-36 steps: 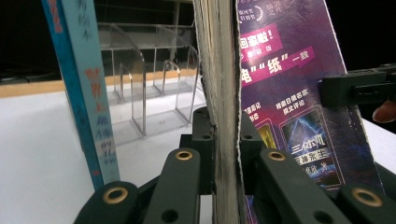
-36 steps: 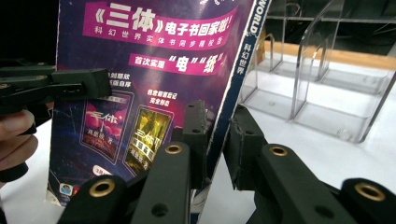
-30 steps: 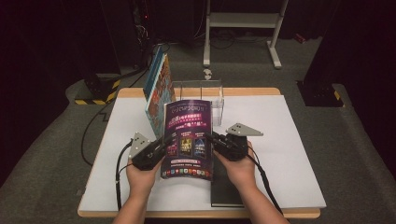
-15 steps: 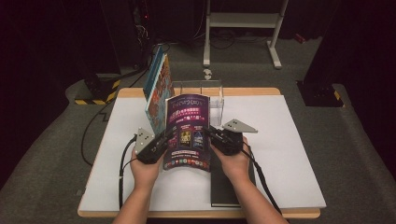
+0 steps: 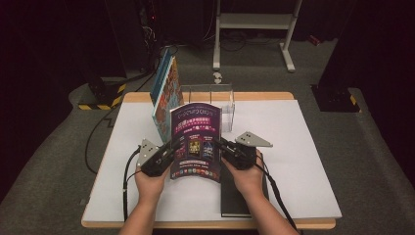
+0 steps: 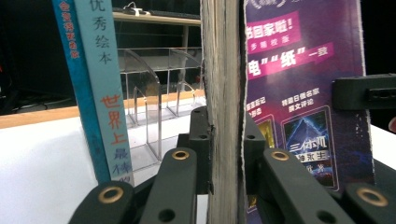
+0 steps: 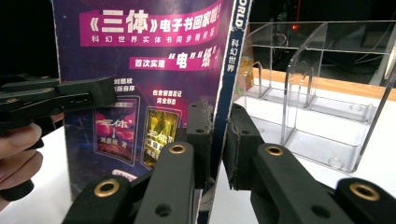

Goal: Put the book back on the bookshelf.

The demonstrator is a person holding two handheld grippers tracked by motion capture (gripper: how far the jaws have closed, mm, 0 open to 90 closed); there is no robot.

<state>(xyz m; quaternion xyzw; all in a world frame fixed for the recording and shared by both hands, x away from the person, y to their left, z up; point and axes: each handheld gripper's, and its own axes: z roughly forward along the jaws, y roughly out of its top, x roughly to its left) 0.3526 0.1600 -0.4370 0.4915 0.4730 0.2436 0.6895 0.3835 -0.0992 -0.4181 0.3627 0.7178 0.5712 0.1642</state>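
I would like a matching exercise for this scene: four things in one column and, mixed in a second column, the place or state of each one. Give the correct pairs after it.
Things
1. purple magazine
2. clear acrylic rack
3. blue book
4. black book

Places or states
A. lies flat on the table near the front edge
B. stands in the rack at its left end
C. held upright, clamped by the left gripper and the right gripper
D. stands behind the magazine, its slots at the right empty

Pairs: 1-C, 2-D, 3-B, 4-A
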